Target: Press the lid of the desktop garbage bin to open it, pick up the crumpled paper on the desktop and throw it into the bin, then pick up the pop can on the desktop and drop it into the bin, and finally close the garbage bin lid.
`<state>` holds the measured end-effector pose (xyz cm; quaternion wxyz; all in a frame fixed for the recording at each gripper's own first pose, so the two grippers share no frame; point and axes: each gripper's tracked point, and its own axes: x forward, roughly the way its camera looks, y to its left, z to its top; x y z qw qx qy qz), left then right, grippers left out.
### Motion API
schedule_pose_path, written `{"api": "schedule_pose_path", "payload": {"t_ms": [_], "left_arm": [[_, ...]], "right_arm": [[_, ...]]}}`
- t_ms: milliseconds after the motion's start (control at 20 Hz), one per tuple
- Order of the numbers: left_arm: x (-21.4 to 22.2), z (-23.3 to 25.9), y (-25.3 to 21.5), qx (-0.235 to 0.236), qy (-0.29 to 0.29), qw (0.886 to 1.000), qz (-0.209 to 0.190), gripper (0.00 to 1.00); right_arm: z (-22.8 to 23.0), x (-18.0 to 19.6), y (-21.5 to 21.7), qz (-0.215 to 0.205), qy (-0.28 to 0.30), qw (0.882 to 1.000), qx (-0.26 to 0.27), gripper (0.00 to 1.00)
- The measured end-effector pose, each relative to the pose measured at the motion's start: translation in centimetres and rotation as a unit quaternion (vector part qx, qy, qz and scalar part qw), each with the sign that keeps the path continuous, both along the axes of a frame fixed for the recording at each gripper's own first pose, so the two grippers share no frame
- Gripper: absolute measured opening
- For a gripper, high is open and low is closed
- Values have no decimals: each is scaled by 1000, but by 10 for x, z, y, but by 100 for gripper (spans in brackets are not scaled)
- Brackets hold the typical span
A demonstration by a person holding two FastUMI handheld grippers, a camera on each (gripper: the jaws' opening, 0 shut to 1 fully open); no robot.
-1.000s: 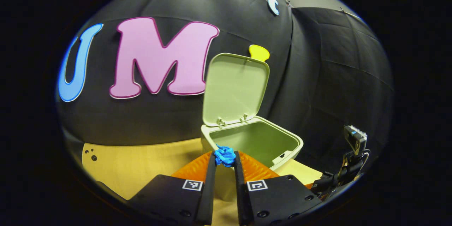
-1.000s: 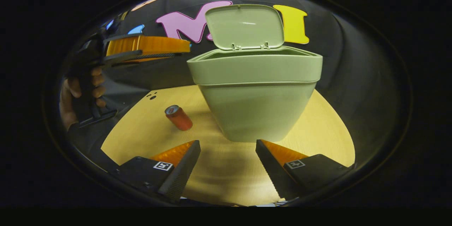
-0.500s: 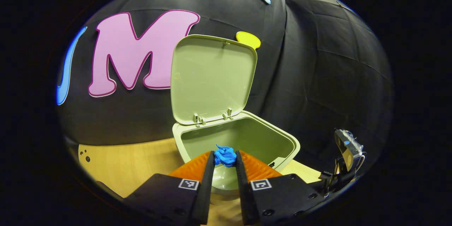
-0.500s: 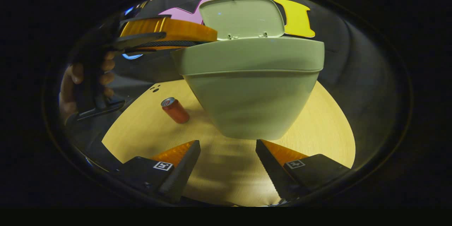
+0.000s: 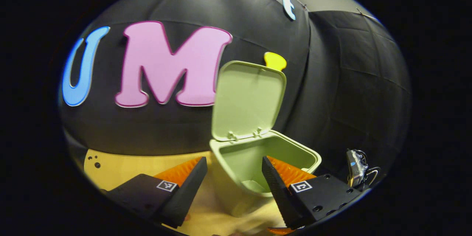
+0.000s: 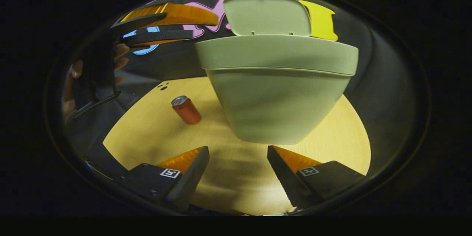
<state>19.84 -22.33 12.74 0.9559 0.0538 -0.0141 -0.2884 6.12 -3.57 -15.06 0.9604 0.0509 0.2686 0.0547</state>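
Left gripper (image 5: 234, 169) fingers apart above open bin (image 5: 265, 155), right gripper (image 6: 238, 162) fingers apart, can (image 6: 186, 110) upright

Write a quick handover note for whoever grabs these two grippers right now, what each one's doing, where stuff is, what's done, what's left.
Left gripper: open, holding nothing, at the front rim of the bin.
Right gripper: open, holding nothing, low over the table in front of the bin.
Lid: up, bin open.
Crumpled paper: not in either gripper; I cannot make it out inside the bin.
Pop can: on the table left of the bin, in the right gripper view.
Done: lid opened.
Left: confirm the paper went in, drop the can in, close the lid.
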Motion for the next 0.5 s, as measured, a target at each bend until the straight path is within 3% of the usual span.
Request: {"api": "schedule_pose_path", "payload": {"t_ms": [250, 500], "left_arm": [[-6, -19, 118, -8, 7, 994, 105, 96], [-36, -62, 228, -11, 36, 978, 205, 96]], "right_arm": [[-9, -2, 37, 23, 7, 1000, -16, 99], [-22, 13, 74, 50, 7, 998, -29, 99]]}}
